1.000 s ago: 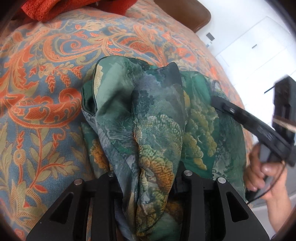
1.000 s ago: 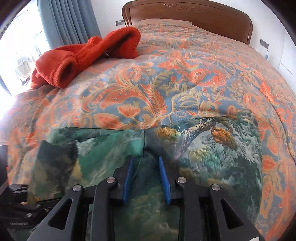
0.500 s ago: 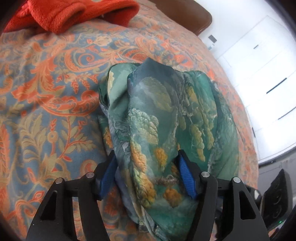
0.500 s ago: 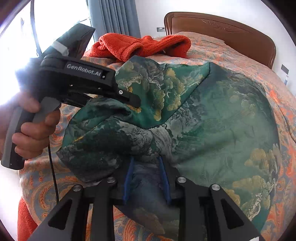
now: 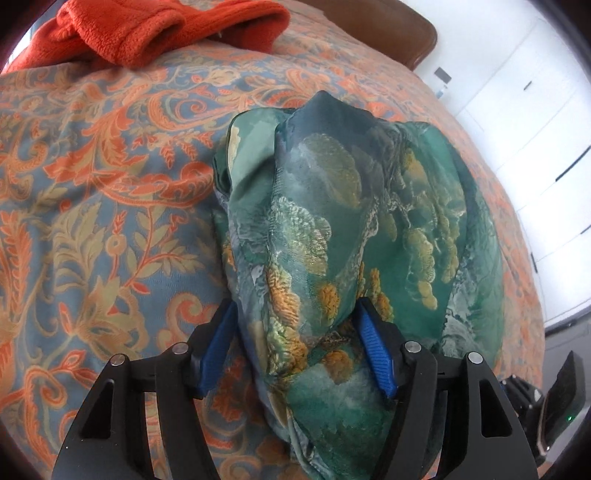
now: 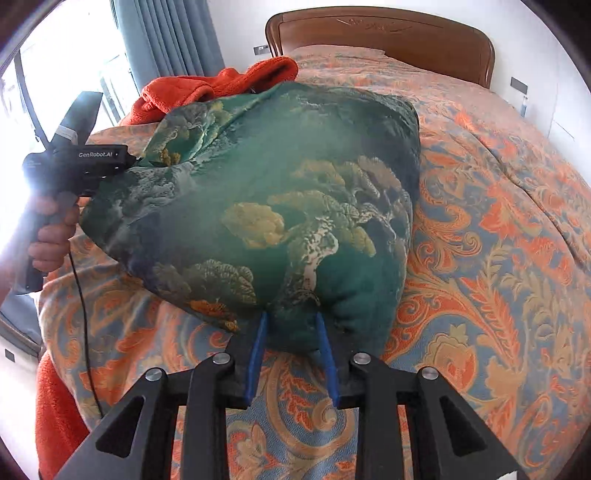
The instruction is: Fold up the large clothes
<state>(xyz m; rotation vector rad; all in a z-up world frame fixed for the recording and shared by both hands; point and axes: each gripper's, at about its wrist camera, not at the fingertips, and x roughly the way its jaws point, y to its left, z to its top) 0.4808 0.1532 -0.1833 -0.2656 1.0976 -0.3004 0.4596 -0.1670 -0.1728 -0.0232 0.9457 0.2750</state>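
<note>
One green garment point(image 6: 280, 206), printed with trees and clouds, lifted over the bedspread point(image 6: 498, 258) and filling the centre of both views. Bunched into a thick roll through the middle of the left view point(image 5: 332, 240), bellied out like a sail in the right view, lower edge just above the spread.

Beneath it, paisley bedspread in orange, blue and tan across the whole bed point(image 5: 92, 184). Red fleece point(image 5: 155, 33) heaped at upper left of the left view, partly hidden behind the cloth in the right view point(image 6: 207, 88). Wooden headboard point(image 6: 380, 33) along the top of the right view, blue curtain point(image 6: 166, 37) and bright window at upper left, white cabinets point(image 5: 535, 129) at upper right of the left view.

Left gripper point(image 5: 297, 352) at bottom centre of its own view, blue pads point(image 5: 216, 343) spread fairly wide with the roll of cloth passing between them, touching both. Same gripper at centre left of the right view point(image 6: 140, 160), tip buried in the cloth's corner, held by a hand point(image 6: 51, 229).

Right gripper point(image 6: 291, 356) at bottom centre, pads point(image 6: 256, 354) close together, pinching a fold of the lower hem.
</note>
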